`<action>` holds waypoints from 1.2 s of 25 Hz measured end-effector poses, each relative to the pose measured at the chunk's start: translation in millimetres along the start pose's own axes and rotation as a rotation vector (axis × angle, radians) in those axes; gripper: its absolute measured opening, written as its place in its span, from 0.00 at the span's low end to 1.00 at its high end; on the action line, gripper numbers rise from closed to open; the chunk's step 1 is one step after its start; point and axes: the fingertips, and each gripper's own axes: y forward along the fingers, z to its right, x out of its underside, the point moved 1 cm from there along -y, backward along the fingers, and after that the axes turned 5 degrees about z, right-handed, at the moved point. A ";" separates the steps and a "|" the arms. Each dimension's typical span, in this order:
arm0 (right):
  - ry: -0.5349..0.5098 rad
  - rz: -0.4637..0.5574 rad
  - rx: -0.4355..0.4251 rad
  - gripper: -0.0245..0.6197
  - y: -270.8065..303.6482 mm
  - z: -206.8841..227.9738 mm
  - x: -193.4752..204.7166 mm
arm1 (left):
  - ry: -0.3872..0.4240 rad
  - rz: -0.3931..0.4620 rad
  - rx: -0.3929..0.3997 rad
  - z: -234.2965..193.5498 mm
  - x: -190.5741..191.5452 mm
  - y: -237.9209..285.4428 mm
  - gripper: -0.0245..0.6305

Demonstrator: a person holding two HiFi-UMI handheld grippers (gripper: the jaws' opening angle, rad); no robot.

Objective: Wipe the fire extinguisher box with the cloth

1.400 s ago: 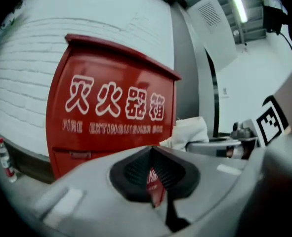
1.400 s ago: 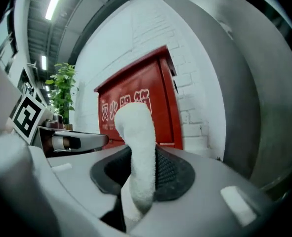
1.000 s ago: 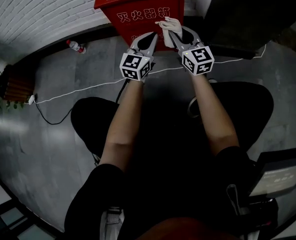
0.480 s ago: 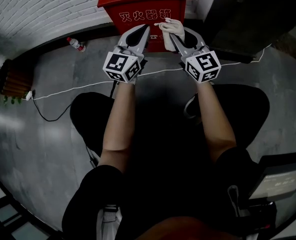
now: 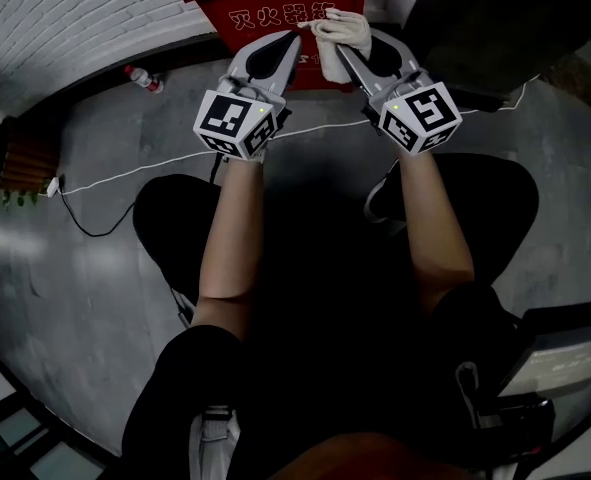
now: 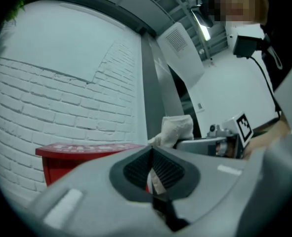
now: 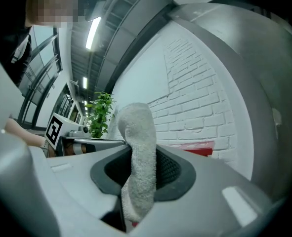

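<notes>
The red fire extinguisher box (image 5: 275,10) stands against the white brick wall, at the top of the head view. My right gripper (image 5: 341,50) is shut on a whitish cloth (image 5: 341,30), which lies against the box's upper front by its right end. In the right gripper view the cloth (image 7: 138,157) hangs out between the jaws, with the box (image 7: 196,148) low behind it. My left gripper (image 5: 291,38) is shut with nothing in it, its tip at the box front just left of the cloth. From the left gripper view I see the box (image 6: 81,154), the cloth (image 6: 178,128) and the right gripper (image 6: 210,144).
A plastic bottle (image 5: 142,78) lies on the grey floor left of the box. A white cable (image 5: 125,173) runs across the floor. A potted plant (image 5: 10,163) stands at the far left. A dark panel (image 5: 495,28) rises right of the box. The person's legs fill the lower middle.
Both grippers have moved up and forward along the box front. The cloth went with the right gripper from the front face's middle toward its upper edge.
</notes>
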 end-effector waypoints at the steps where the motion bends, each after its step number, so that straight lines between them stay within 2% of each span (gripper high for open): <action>1: 0.002 -0.007 -0.003 0.19 -0.1 -0.2 2.9 | -0.004 -0.004 0.005 1.7 1.3 1.0 0.04; 8: 0.024 -0.052 0.003 0.19 -2.5 1.9 22.4 | -0.013 -0.029 0.002 1.6 12.7 4.9 0.04; 30: 0.037 -0.080 0.015 0.19 -4.0 5.3 30.3 | -0.048 -0.041 -0.003 -0.1 17.2 6.5 0.04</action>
